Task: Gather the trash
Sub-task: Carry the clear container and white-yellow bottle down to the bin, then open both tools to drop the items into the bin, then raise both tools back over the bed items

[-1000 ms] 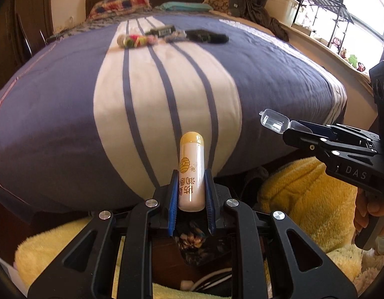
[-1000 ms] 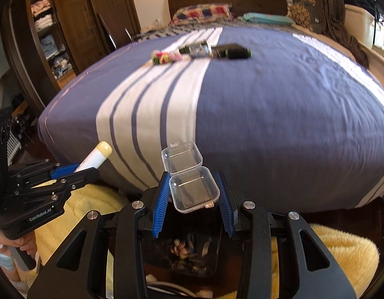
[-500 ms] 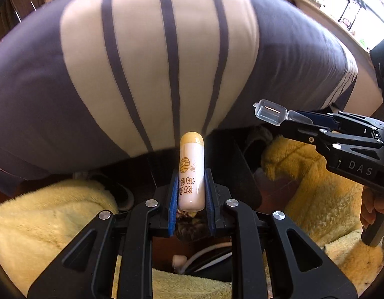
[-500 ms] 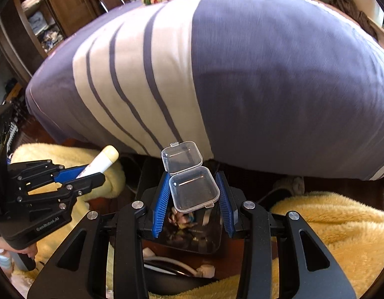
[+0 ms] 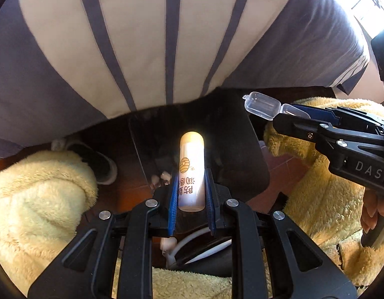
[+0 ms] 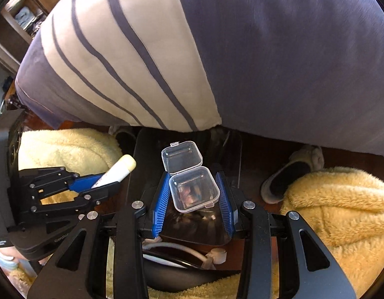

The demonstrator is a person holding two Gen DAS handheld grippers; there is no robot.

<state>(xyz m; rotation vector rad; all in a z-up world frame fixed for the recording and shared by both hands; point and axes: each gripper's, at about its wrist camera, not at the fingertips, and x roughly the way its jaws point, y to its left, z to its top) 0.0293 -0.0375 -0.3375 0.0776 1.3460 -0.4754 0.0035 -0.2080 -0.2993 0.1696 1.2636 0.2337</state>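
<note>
Both grippers: black skeletal frames, silver screw heads, ribbed blue pads [image 6: 162, 200]. Right gripper [image 5: 286, 111] lettered "DAS"; left gripper [image 6: 106, 180] small white lettering. Fluffy yellow garment [image 6: 341, 211] beside frames.

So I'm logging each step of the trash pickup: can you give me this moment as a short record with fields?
left tongs: shut on lip balm tube, cap pointing away
right tongs: shut on clear plastic box, lid hinged open
below both: dark bin on the floor, scraps inside
setting: foot of striped bed cover, slipper on the floor
step: both items held over the bin, not yet dropped
</note>
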